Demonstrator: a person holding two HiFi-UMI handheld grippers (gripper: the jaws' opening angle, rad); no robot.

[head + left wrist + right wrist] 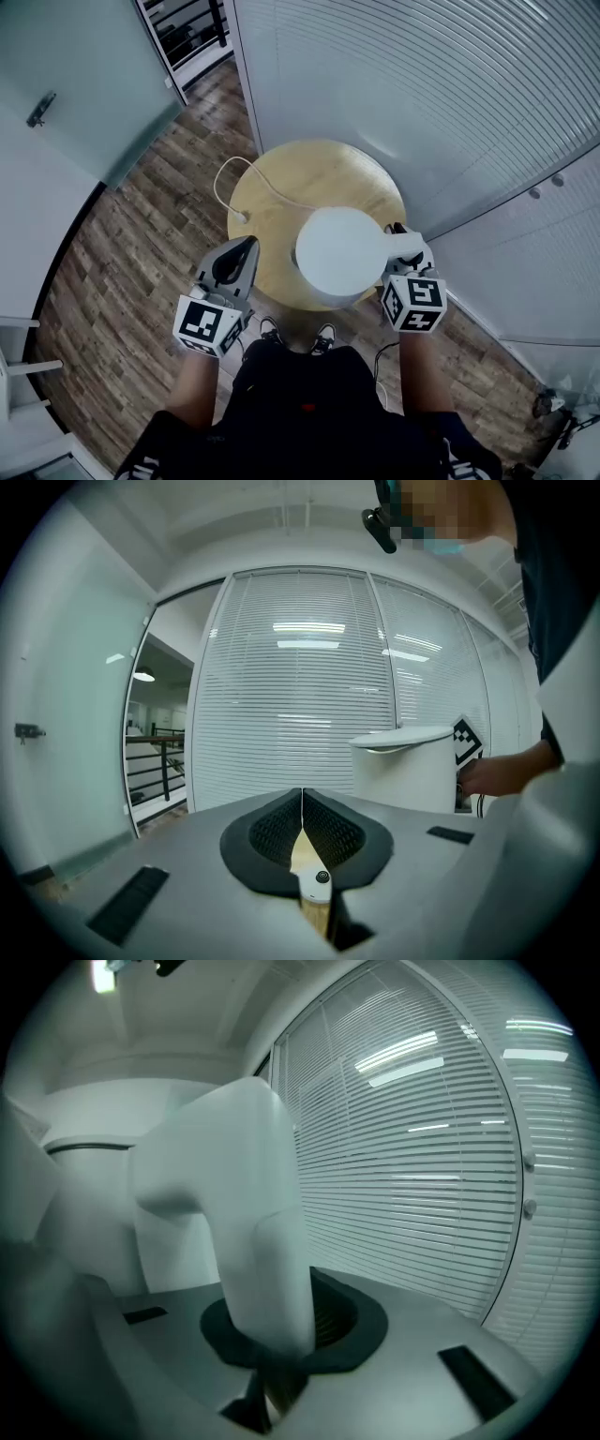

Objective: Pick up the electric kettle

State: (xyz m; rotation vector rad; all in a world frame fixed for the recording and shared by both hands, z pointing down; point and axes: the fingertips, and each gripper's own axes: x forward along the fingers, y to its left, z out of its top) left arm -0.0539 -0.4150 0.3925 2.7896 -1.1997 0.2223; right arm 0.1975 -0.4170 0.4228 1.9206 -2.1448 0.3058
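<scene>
A white electric kettle (339, 251) hangs above the round wooden table (281, 178), seen from the top as a pale disc. Its handle (405, 247) sticks out to the right, and my right gripper (401, 246) is shut on it. In the right gripper view the handle (253, 1232) fills the space between the black pads, with the kettle body (103, 1194) to the left. My left gripper (239, 255) hovers beside the kettle's left side, apart from it, jaws shut and holding nothing. From the left gripper (302, 810) view the kettle (405, 769) stands off to the right.
A white power cord (230, 187) loops across the left part of the table top. White slatted blinds (422, 84) run behind the table and to the right. Wood floor (131, 234) lies to the left, with a glass door (84, 84) beyond. The person's feet (295, 336) sit under the table edge.
</scene>
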